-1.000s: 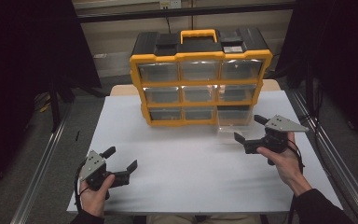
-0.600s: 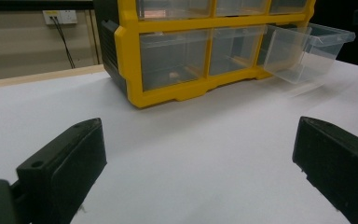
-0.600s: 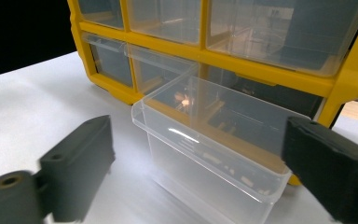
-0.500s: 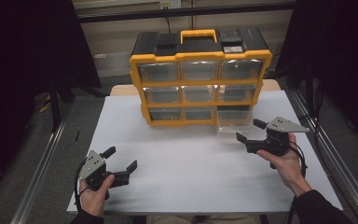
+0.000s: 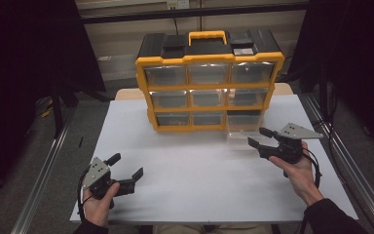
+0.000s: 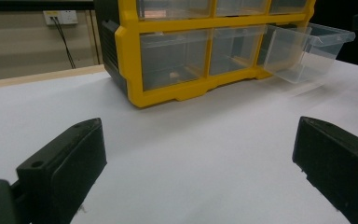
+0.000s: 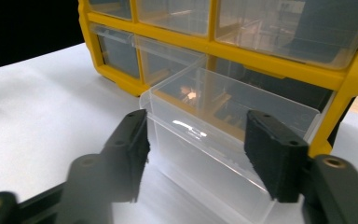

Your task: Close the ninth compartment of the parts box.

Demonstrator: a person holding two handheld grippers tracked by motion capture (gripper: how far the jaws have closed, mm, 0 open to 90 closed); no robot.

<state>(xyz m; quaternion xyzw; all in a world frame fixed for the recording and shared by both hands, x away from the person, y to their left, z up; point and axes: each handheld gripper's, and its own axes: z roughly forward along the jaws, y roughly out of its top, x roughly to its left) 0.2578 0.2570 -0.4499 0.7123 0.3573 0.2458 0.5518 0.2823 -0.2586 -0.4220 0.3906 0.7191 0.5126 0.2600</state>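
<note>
On the white surface [image 5: 199, 170] stands a yellow and black organiser [image 5: 209, 80] with three rows of clear drawers and a yellow carrying handle [image 5: 207, 37] on top. Its bottom right drawer [image 5: 242, 129] is pulled well out, its back end still inside the frame and its front resting low near the surface. The other drawers sit flush in their slots.

Just in front of that drawer, in the high view, are the right tongs [image 5: 262, 138], held in the person's right hand [image 5: 294, 163] and pointing toward the organiser. Their jaws have just been closing and now stand partly apart. In the right gripper view the right tongs [image 7: 196, 154] frame the front wall of the drawer [image 7: 223, 140], one pad on each side of it. The left pad lies at the drawer's corner; the right pad looks a little clear of the plastic, so no firm squeeze shows. A small orange glint sits inside the drawer, too blurred to tell what it is.

Near the front left of the surface the left tongs [image 5: 125, 166] rest in the person's left hand [image 5: 100, 202], well apart from the organiser. Their jaws are spread wide with nothing between them, and in the left gripper view the left tongs [image 6: 196, 163] look across bare surface toward the organiser [image 6: 168, 56] and the drawer [image 6: 307, 46].
</note>
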